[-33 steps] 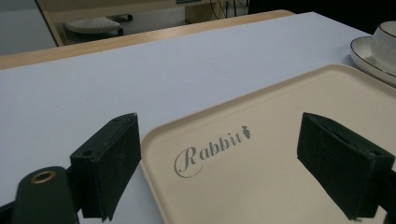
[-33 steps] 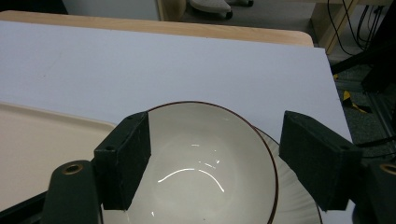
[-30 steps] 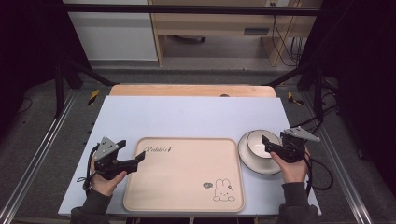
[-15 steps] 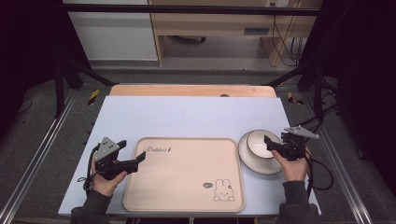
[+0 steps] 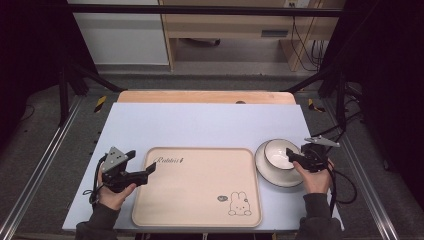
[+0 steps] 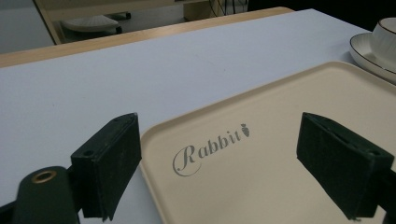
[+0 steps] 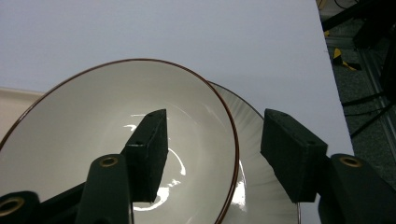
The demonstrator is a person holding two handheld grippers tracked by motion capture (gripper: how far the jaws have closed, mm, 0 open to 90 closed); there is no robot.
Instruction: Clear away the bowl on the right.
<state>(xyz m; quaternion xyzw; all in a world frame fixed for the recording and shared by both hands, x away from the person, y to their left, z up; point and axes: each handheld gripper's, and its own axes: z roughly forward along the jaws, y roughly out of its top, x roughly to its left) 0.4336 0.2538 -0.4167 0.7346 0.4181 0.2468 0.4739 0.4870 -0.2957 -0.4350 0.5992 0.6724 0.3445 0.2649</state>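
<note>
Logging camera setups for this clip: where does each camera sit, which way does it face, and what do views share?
High view: above the person's side, facing forward and down on the table; both forearms, left hand-held gripper, right hand-held gripper.
Left gripper view: rides that gripper, looking between its wide-apart jaws over the tray.
Right gripper view: rides that gripper, jaws astride the bowl rim, just closing, not yet pressing; plate beneath.
Shared: the left gripper view and the high view both show the tray, bowl and plate.
</note>
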